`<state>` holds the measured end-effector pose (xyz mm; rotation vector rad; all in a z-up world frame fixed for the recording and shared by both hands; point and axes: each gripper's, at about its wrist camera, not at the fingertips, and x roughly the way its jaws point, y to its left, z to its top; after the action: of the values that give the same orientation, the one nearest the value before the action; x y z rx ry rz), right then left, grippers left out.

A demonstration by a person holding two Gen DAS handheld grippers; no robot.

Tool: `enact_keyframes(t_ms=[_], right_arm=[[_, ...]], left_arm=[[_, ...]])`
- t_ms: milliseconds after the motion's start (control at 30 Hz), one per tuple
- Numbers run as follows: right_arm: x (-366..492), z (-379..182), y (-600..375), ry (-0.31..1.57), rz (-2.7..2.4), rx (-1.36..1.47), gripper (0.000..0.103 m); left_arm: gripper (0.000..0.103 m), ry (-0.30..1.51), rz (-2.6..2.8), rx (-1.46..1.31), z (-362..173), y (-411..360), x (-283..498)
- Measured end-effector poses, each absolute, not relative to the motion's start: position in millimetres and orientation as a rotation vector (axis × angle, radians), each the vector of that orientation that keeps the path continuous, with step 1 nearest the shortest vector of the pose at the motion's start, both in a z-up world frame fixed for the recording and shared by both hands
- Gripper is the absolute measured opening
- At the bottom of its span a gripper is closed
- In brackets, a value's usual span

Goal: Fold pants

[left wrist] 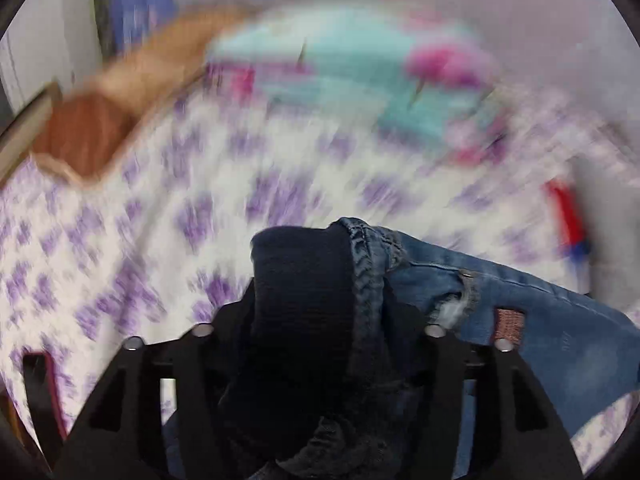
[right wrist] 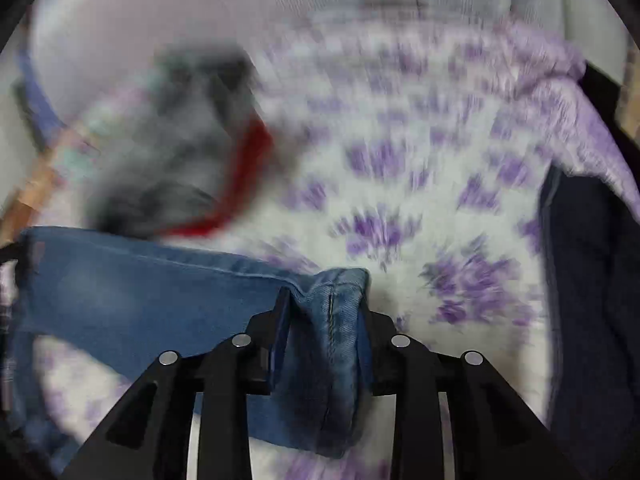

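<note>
I hold blue denim pants [left wrist: 540, 320] stretched between both grippers above a bed. My left gripper [left wrist: 320, 312] is shut on a bunched end with a dark ribbed band [left wrist: 300, 280] and denim seam. The denim runs off to the right, with a small copper label [left wrist: 509, 325] showing. My right gripper [right wrist: 326, 328] is shut on a folded blue denim edge [right wrist: 336, 312]. From it the pants [right wrist: 140, 296] stretch away to the left. The background is blurred by motion in both views.
Below lies a white bedsheet with purple flowers [left wrist: 200, 200] [right wrist: 400, 160]. A turquoise and pink pillow [left wrist: 340, 68] and a wooden bed frame [left wrist: 120, 92] are at the far side. A blurred grey and red object [right wrist: 192, 160] is on the left. Dark fabric [right wrist: 592, 280] lies at the right.
</note>
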<state>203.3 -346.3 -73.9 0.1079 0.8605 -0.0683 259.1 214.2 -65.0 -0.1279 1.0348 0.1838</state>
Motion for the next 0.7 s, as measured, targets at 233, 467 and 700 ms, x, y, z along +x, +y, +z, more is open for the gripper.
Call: enact_keyframes(t_ms=[233,467,700], right_arm=[[94.8,-31.0,-362.6,0.610,-0.095,0.209,0.093],[-15.0,-59.3,-323.5,0.676,0.199,0.237,0.097],[-19.1,-99.0,-290.6,0.768,0.242,0.268,0.097]], left_arm=[[0.082,0.952,0.129,-0.204,-27.2,228.9,225.0],[0.094,0.864,0.102,-0.244,11.4,256.9,109.4],[0.094,0.952,0.114,-0.356,-53.5,273.0,33.5]])
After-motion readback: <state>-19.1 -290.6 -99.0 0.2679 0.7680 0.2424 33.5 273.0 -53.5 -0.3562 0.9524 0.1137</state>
